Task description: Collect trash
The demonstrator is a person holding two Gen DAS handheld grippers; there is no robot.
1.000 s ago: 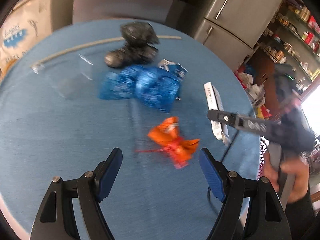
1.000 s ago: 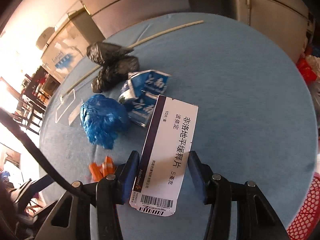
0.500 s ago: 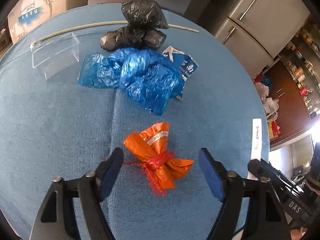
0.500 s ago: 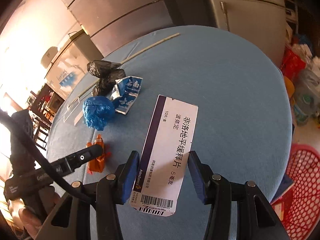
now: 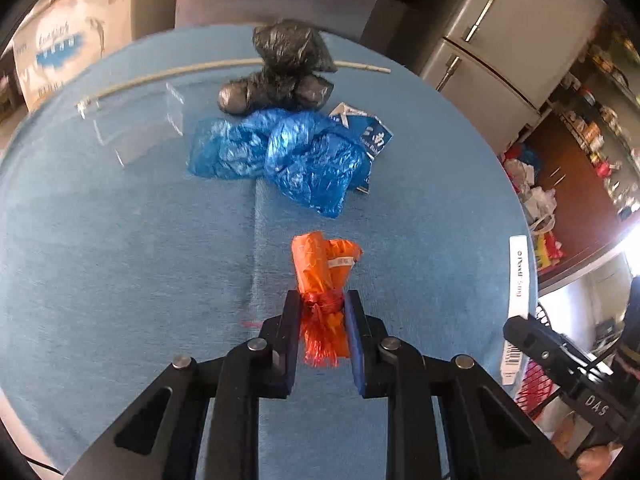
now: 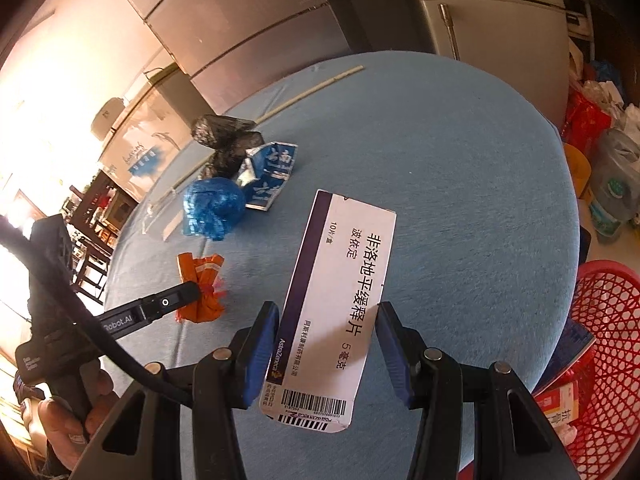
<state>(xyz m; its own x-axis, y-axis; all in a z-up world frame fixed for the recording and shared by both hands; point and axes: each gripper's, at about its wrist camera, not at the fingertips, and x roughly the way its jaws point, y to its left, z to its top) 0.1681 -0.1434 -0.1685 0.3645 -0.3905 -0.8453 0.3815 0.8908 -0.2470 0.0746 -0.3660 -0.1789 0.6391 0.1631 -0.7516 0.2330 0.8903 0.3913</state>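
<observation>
While right jaws clamp the medicine box, left jaws pinch the orange wrapper.

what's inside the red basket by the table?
In the red basket, right wrist view: a box with red print and a dark blue flat item near its rim. The table edge and gripper arm hide the rest.

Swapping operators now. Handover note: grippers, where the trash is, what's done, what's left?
Left gripper: shut on the orange wrapper, still at table level.
Right gripper: shut on the pill box, held above the table.
Red basket: off the table's right edge, some packets already in it.
Left on the table: blue bag, black bag, blue carton, clear tray, thin stick.
Next, probably: drop both held items in the basket, then collect the rest.
</observation>
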